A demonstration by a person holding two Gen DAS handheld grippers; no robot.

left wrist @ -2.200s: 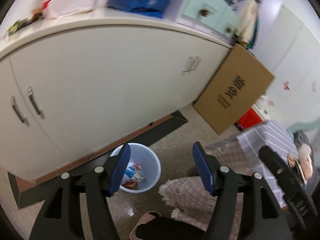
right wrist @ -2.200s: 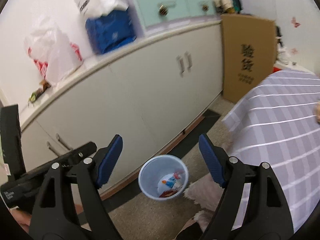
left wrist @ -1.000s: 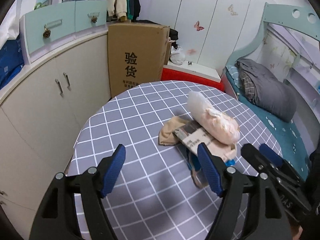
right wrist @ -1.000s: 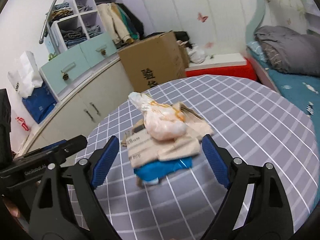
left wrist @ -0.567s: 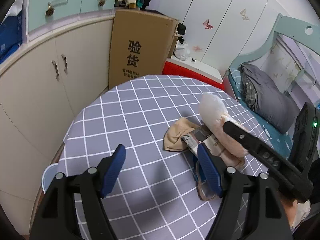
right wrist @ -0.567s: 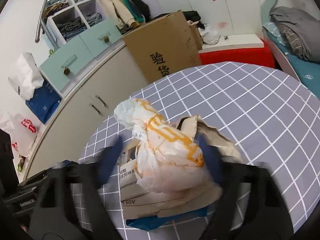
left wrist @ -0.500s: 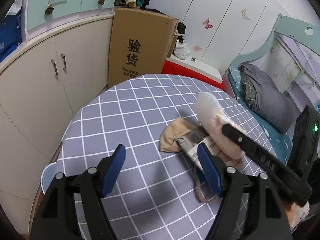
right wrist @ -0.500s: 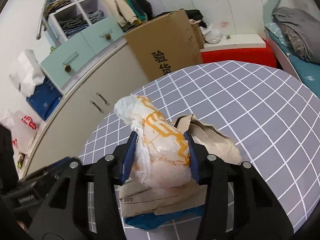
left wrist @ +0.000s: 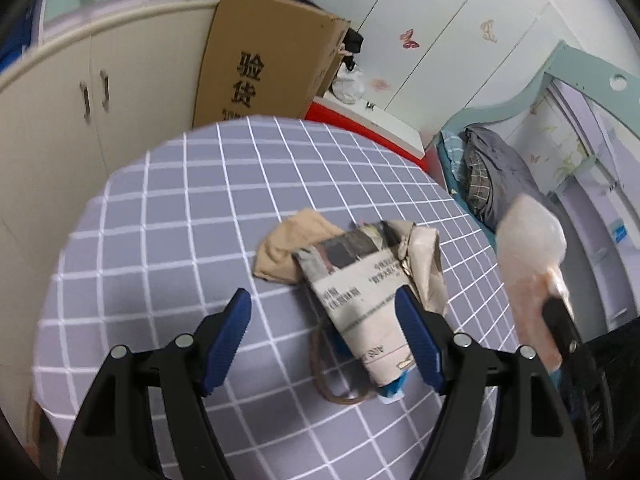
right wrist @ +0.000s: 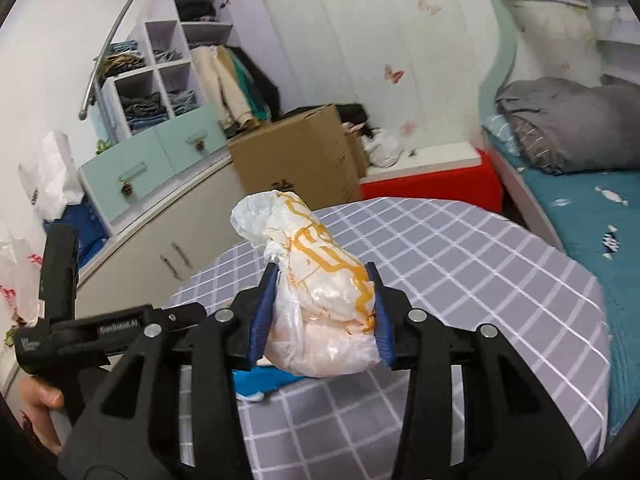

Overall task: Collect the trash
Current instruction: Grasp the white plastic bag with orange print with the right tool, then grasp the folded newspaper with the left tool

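Observation:
A crumpled white plastic bag with orange print (right wrist: pixel 308 256) sits between the pads of my right gripper (right wrist: pixel 320 276), which is shut on it and holds it above the checked table (right wrist: pixel 460 264). In the left wrist view the same bag (left wrist: pixel 528 232) hangs at the right, clear of the pile. My left gripper (left wrist: pixel 322 300) is open over the table (left wrist: pixel 180 220), its right finger over a folded newspaper (left wrist: pixel 352 276). Beside the newspaper lie a beige crumpled wrapper (left wrist: pixel 288 248), a blue packet (left wrist: pixel 394 390) under it, and a thin brown loop (left wrist: pixel 332 384).
A large cardboard box (left wrist: pixel 264 64) leans against cream cabinets (left wrist: pixel 60 100) behind the table. A red box (right wrist: pixel 432 184) and a bed with grey bedding (right wrist: pixel 568 128) stand to the right. A person's hand (right wrist: pixel 40 400) grips the left tool's handle.
My right gripper closed on the plastic bag and lifted it off the pile. My left gripper sank closer to the newspaper and rolled a little.

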